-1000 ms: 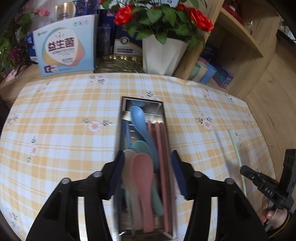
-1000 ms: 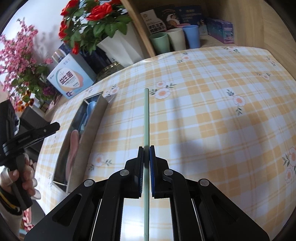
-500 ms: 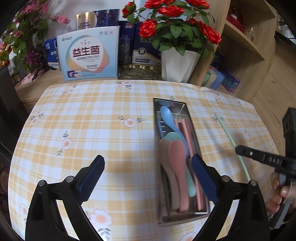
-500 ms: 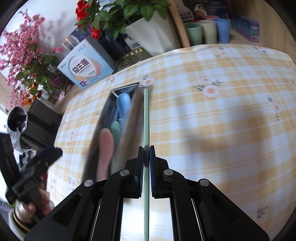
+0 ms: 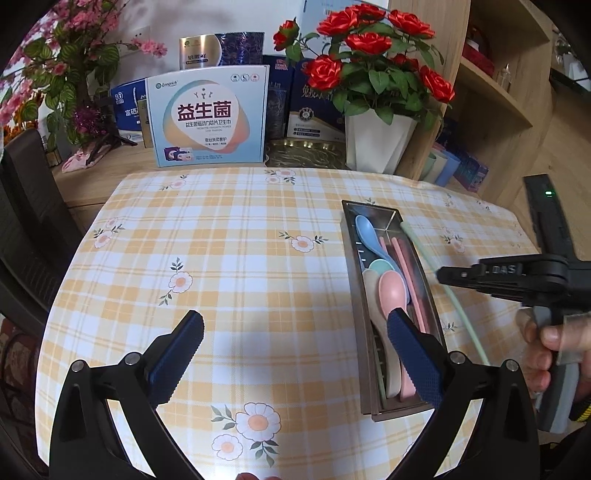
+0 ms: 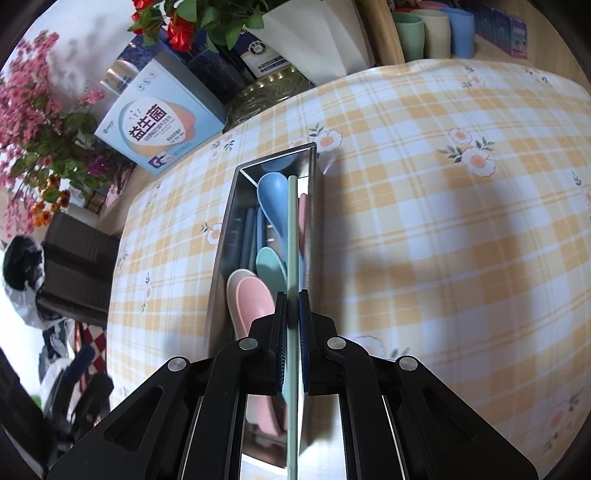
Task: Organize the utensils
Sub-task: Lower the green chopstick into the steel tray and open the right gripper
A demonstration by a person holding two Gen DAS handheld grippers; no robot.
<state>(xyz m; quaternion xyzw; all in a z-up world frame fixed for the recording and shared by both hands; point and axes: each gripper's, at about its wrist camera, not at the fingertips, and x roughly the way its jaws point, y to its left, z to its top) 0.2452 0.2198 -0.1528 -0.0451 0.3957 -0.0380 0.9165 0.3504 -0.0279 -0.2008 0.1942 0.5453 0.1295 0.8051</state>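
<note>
A long steel tray (image 5: 351, 243) (image 6: 229, 221) lies on the checked tablecloth, holding a blue spoon (image 5: 365, 227) (image 6: 273, 192), a pink spoon (image 5: 393, 288) (image 6: 251, 299), a green spoon (image 6: 269, 262) and pink sticks. My right gripper (image 6: 291, 295) (image 5: 441, 275) is shut on a pale green chopstick (image 6: 292, 229) (image 5: 466, 321), held lengthwise above the tray's right side. My left gripper (image 5: 295, 317) hangs left of the tray, its jaws opening wide over bare cloth with nothing between them; its right finger overlaps the tray's near end.
At the table's far edge stand a white pot of red roses (image 5: 376, 144), a light blue box (image 5: 210, 118) and a brass dish (image 5: 306, 155). Pastel cups (image 6: 428, 33) sit on a wooden shelf at the right. A dark chair (image 5: 22, 221) stands on the left.
My left gripper drew back from over the tray, shifted left and spread its jaws wide. My right gripper carried the green chopstick from the open cloth to above the tray.
</note>
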